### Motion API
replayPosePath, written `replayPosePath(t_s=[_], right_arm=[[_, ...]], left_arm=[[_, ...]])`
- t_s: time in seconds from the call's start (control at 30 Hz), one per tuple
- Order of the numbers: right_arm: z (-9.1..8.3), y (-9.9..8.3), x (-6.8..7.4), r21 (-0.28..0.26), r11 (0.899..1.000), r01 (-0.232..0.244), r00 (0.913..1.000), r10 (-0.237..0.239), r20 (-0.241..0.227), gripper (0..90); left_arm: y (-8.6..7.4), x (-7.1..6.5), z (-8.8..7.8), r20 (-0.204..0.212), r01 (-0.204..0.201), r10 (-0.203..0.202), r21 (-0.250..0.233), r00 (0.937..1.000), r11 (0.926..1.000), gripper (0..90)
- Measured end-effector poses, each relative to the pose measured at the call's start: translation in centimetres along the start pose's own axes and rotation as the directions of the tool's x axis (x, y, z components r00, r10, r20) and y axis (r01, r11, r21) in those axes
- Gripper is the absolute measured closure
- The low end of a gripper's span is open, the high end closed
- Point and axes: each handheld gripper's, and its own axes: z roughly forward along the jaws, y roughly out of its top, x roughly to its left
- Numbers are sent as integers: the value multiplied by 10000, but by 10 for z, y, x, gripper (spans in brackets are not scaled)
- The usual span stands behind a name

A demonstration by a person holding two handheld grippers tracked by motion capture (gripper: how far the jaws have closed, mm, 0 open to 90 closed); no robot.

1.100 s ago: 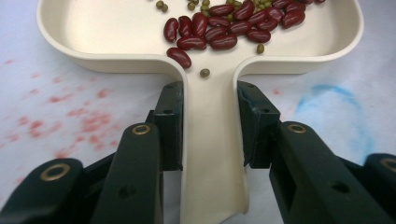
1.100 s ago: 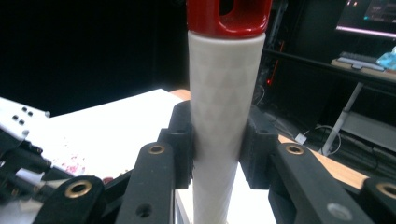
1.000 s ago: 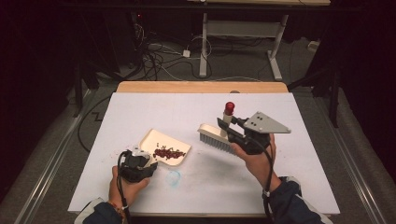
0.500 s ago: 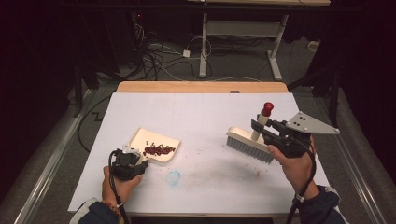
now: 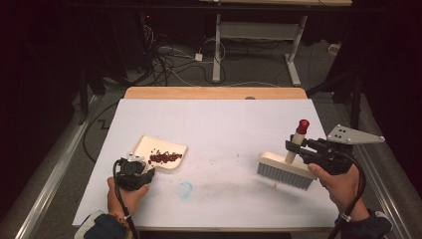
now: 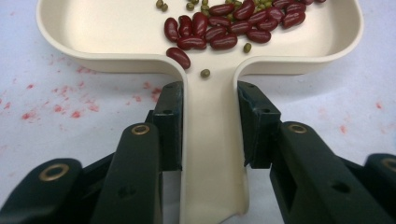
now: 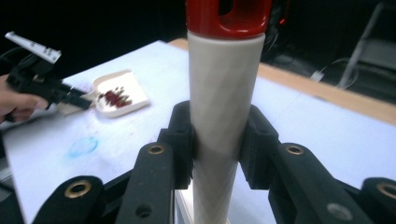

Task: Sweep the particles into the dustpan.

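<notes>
1. Left tongs (image 5: pixel 144 172) clenched on the dustpan (image 5: pixel 161 154) handle; the pan lies flat on the worktop (image 5: pixel 224 124), left of centre, with the beans (image 5: pixel 165 157) heaped inside.
2. Right tongs (image 5: pixel 294 146) clenched on the brush (image 5: pixel 286 169) handle, below its red cap (image 5: pixel 302 124). Brush sits at the right side, well apart from the pan, bristles down at the worktop.
3. Risk: a few beans (image 6: pixel 180 55) lie close to the mouth of the handle channel in the left gripper view. Tilting the pan back would likely roll them down the handle and out.
4. Risk: the grip on the brush is high on a smooth round handle. Pressing the bristles down hard could twist the brush in the pads.
5. Risk: lifting the pan quickly or unevenly could spill the heap over its low open lip.
6. Hard to make out: whether the bristles touch the worktop or hang just above it.
7. Cut off: the pan's far lip in the left gripper view; the brush head below the pads in the right gripper view.
8. Faint red specks and a blue smudge (image 5: pixel 185 189) mark the worktop; stain or loose debris, I cannot tell.
</notes>
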Motion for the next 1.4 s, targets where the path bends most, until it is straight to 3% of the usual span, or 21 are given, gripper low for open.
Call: replayPosePath(t_s=[0.17, 0.33, 0.83, 1.03, 1.07, 1.13, 1.23, 1.4], right_arm=[[17, -4, -5, 935, 9954, 208, 9984, -157, -547, 698], [31, -6, -13, 1055, 9944, 73, 9968, 12, -804, 697], [62, -1, -40, 969, 9946, -368, 9985, 327, 432, 650], [78, 3, -47, 1206, 9919, -400, 9946, 280, 996, 630], [81, 3, -49, 1241, 9915, -395, 9935, 257, 1109, 630], [87, 3, -52, 1300, 9901, -530, 9926, 380, 1153, 625], [96, 2, -55, 1423, 9880, -599, 9891, 395, 1420, 618], [109, 2, -59, 1642, 9849, -554, 9828, 247, 1832, 607]], left_arm=[[3, -1, 3, -194, 45, -47, -67, 9998, 10000, 633], [4, -2, 5, -265, 193, -197, -157, 9995, 9997, 631], [0, -8, 1, 118, 168, -166, -167, 9998, 9997, 548], [-3, -6, -7, 458, -263, 292, -641, 9985, 9976, 484], [-4, -6, -8, 578, -395, 441, -782, 9974, 9962, 468], [-5, -8, -13, 129, -1077, 1091, -832, 9939, 9907, 438], [-10, -7, -21, 110, -1764, 1793, -1305, 9837, 9756, 407], [-18, -1, -32, 354, -2428, 2548, -2027, 9663, 9487, 355]])
